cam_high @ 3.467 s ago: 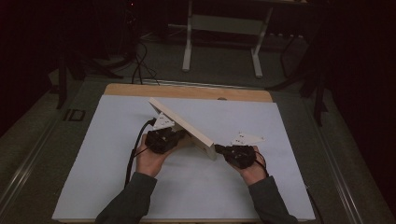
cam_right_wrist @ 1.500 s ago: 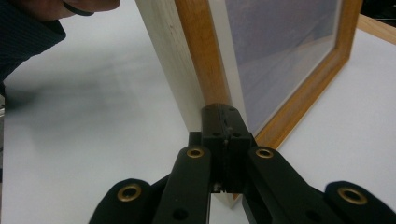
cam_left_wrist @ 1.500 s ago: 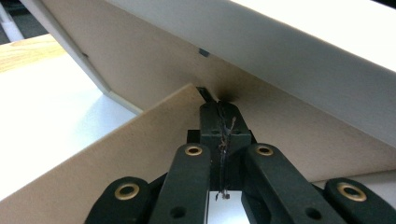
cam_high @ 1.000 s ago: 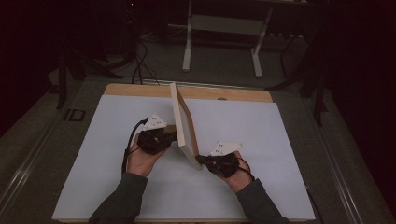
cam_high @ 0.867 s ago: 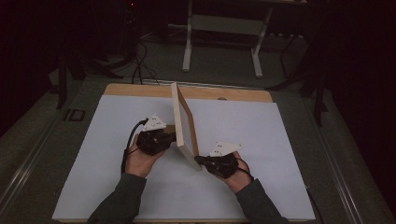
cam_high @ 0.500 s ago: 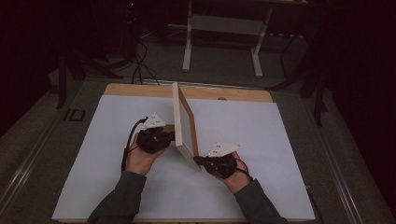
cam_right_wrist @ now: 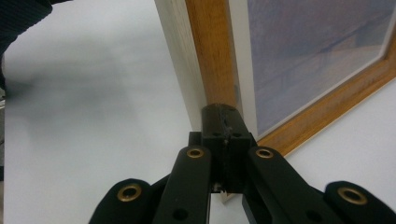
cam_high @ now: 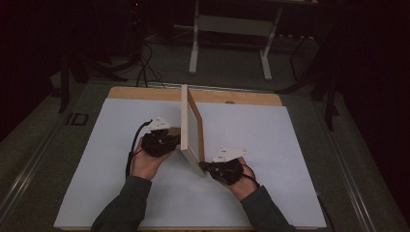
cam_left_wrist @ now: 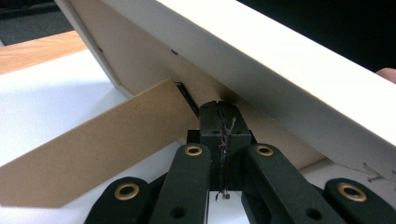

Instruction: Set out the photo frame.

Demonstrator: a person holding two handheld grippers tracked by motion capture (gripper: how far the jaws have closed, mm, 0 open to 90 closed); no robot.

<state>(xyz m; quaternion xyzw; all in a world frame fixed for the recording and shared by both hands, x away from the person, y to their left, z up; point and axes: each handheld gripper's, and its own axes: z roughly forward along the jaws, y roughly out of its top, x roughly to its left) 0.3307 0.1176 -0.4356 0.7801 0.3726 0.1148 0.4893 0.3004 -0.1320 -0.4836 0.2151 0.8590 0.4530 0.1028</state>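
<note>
Black jaws pressed together, the right hand-held gripper [cam_high: 204, 166] braces the picture frame's [cam_high: 192, 128] near corner; the left hand-held gripper [cam_high: 175, 140], likewise closed, backs its easel leg [cam_left_wrist: 100, 144]. Tilted seconds ago, the frame now stands upright mid-worktop [cam_high: 270, 145], probably nearly self-supporting.

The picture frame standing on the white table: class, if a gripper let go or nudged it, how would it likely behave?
The picture frame looks stiff: straight wooden edges. It probably tips easily, standing upright on a thin edge. The cardboard stand behind looks flimsy, so it may give little support. Its glazed front could be fragile.
</note>
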